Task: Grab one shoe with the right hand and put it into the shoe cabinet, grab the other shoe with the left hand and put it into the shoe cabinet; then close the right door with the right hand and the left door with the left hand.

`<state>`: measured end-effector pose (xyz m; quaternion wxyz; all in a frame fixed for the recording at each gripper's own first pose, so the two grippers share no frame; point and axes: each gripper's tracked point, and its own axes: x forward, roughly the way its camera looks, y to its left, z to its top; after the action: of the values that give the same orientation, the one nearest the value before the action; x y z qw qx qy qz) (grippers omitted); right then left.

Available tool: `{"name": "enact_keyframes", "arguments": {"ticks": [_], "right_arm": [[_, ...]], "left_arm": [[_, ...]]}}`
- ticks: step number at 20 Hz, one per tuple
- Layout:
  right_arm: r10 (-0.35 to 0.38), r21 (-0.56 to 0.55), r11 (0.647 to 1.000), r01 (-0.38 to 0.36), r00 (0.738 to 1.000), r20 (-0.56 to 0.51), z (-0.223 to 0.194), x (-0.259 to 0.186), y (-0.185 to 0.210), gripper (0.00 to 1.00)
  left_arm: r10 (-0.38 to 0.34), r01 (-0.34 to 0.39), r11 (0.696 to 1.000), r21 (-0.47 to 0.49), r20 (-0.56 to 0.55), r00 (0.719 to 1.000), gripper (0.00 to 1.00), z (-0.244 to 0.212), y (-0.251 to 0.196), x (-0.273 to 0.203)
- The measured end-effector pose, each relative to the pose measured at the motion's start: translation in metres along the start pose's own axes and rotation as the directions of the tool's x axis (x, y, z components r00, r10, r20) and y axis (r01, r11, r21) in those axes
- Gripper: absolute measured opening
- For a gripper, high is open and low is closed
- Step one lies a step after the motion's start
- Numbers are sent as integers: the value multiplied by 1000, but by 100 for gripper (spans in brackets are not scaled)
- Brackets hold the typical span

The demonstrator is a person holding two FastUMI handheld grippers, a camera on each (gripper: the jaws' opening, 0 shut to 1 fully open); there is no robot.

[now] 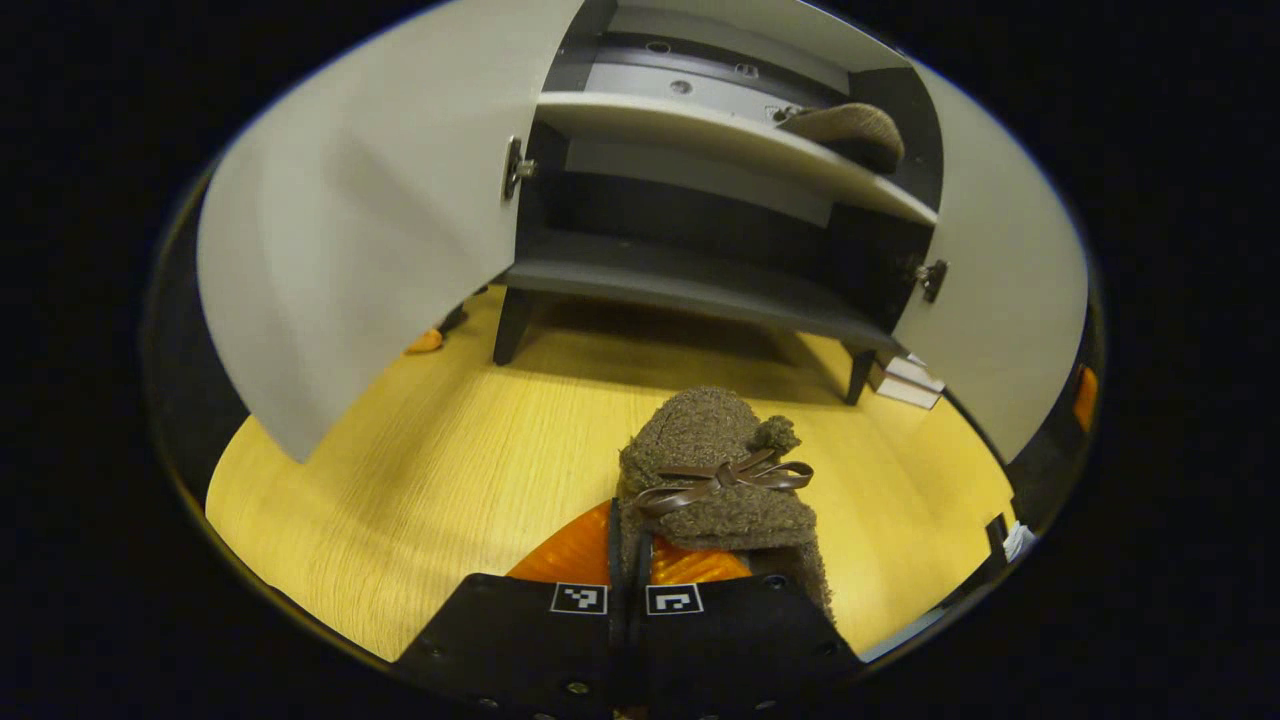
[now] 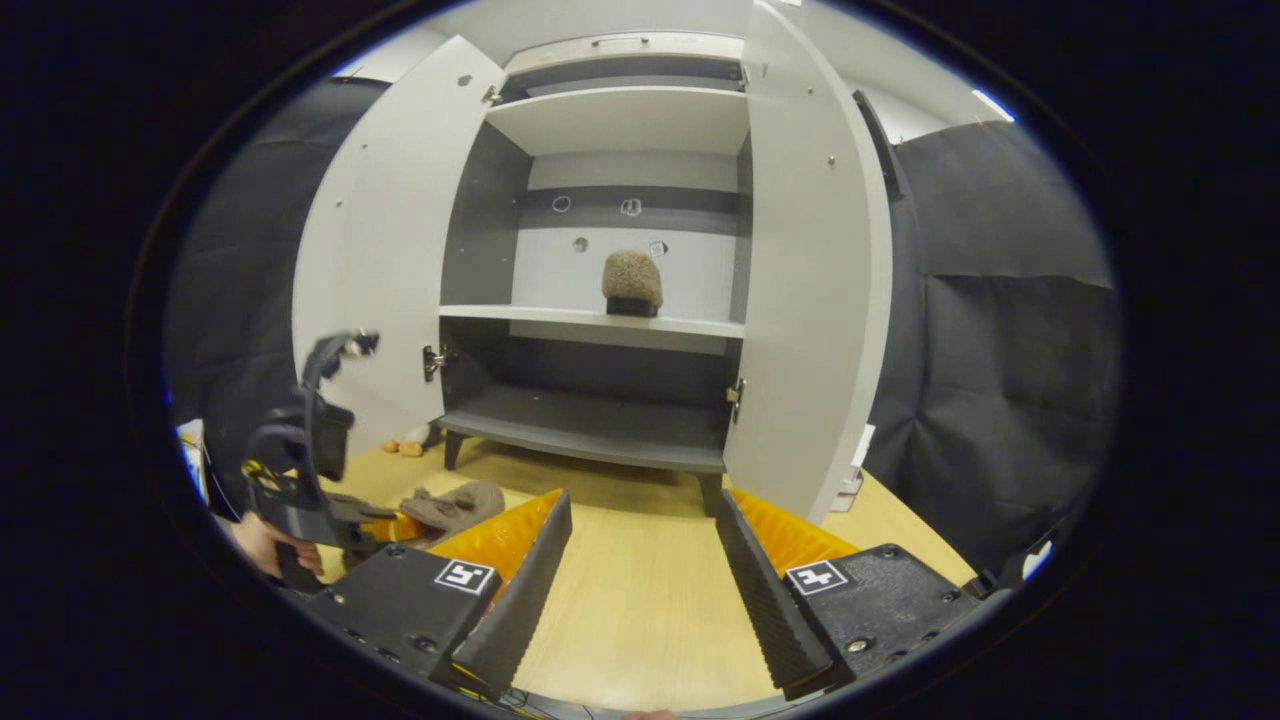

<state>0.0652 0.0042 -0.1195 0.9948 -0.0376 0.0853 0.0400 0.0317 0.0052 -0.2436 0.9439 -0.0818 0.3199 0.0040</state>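
Your left gripper (image 1: 630, 560): pinching brown shoe (image 1: 720, 480) | your right gripper (image 2: 640, 560): spread, empty | other shoe (image 2: 632, 282): on cabinet shelf (image 2: 560, 315), doors open

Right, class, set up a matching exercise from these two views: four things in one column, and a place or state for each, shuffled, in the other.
Things:
1. shoe with bow
2. second shoe
3. right gripper
4. cabinet doors

States or places:
A. on the middle shelf
B. swung open
C. gripped between the left gripper fingers
D. fingers apart, holding nothing

Pairs: 1-C, 2-A, 3-D, 4-B
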Motion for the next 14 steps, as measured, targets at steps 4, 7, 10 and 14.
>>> {"name": "enact_keyframes", "arguments": {"ticks": [4, 7, 10, 14], "right_arm": [[18, 8, 1000, -18, 1000, 9, 1, -2, 5, 91], [24, 9, 1000, -24, 999, 27, 6, -4, 5, 91], [9, 18, 1000, -10, 999, 44, 9, -8, -1, 91], [-32, 8, 999, 32, 998, 60, 12, -16, -18, 91]], "left_arm": [[-83, 79, 997, 28, 234, 969, 0, 120, -45, -40], [-89, 66, 995, 77, 344, 935, 0, 213, -63, -27], [-69, 45, 996, 74, 369, 927, 0, 285, -73, -3], [-23, 9, 998, 55, 265, 964, 0, 343, -65, 78]]}}
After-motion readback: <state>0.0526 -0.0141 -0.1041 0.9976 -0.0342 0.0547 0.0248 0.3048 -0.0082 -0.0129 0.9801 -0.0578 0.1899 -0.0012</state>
